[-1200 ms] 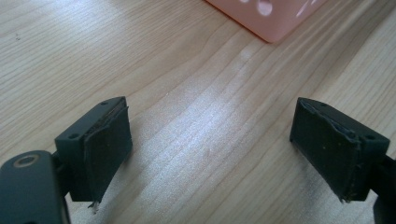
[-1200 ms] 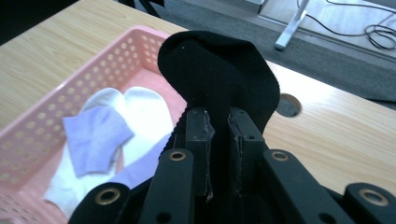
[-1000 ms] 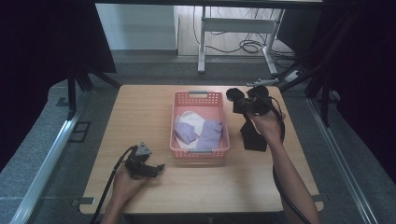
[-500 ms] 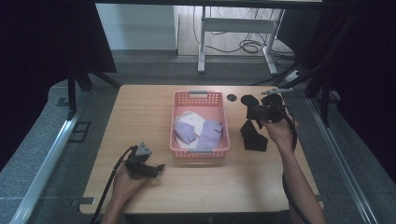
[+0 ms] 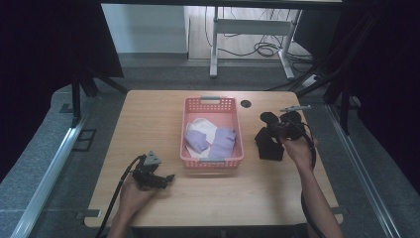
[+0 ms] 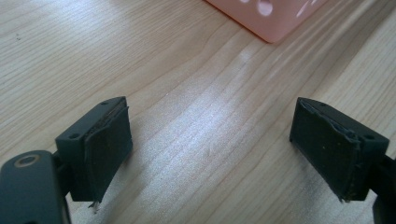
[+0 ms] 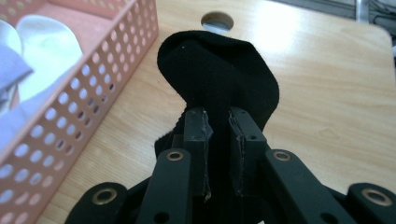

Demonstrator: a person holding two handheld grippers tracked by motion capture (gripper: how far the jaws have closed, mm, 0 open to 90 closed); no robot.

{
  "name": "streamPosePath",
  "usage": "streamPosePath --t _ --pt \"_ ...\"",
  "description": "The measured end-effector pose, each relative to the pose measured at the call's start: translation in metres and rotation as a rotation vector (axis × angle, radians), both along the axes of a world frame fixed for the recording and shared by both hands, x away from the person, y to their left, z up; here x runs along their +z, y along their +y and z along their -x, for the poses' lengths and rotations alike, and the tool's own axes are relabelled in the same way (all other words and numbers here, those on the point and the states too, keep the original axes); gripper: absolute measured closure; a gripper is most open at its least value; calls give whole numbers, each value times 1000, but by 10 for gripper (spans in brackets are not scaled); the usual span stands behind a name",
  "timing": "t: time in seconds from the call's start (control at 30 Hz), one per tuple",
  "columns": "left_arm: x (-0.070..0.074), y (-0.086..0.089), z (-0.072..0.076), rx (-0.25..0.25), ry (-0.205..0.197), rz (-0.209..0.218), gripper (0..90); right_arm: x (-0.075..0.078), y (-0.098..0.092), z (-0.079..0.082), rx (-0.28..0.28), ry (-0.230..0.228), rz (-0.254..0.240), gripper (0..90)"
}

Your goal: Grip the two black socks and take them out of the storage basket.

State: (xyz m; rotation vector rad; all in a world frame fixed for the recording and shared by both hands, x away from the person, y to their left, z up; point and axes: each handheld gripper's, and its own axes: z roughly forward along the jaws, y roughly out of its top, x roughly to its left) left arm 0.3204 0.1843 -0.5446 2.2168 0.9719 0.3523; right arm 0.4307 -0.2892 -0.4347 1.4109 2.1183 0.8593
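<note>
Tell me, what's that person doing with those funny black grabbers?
A person at a wooden table holds a grabber in each hand. The right gripper has its jaws shut on a black sock, lifted beside a pink basket that holds white and purple socks. Another black piece lies on the table under it. The left gripper rests near the table's front with its jaws wide open, holding nothing.

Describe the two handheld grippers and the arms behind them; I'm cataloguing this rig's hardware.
Both grippers are black. The left gripper carries a grey three-cornered plate and trails a black cable; its jaws are flat dark pads with worn edges. The right gripper has black linkage arms with brass-ringed pivots and a looping black cable. No sleeves cover the forearms.
</note>
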Motion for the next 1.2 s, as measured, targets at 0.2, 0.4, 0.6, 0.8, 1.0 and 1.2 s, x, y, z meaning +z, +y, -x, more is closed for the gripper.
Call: streamPosePath --t 0.2,0.4,0.6,0.8,1.0,1.2 --pt "0 0 0 3 0 4 127 -18 -2 -1 -5 22 7 770" --pt "0 0 0 3 -1 4 127 -38 -1 -3 -4 54 12 755" --pt "0 0 0 4 -1 5 127 -53 0 -5 1 86 18 724" --pt "0 0 0 4 -1 5 127 -54 -1 -5 12 99 9 588" --pt "0 0 0 3 -1 4 127 -48 -1 -6 28 94 -16 432" --pt "0 0 0 3 0 4 127 -36 1 -4 54 62 -27 354"
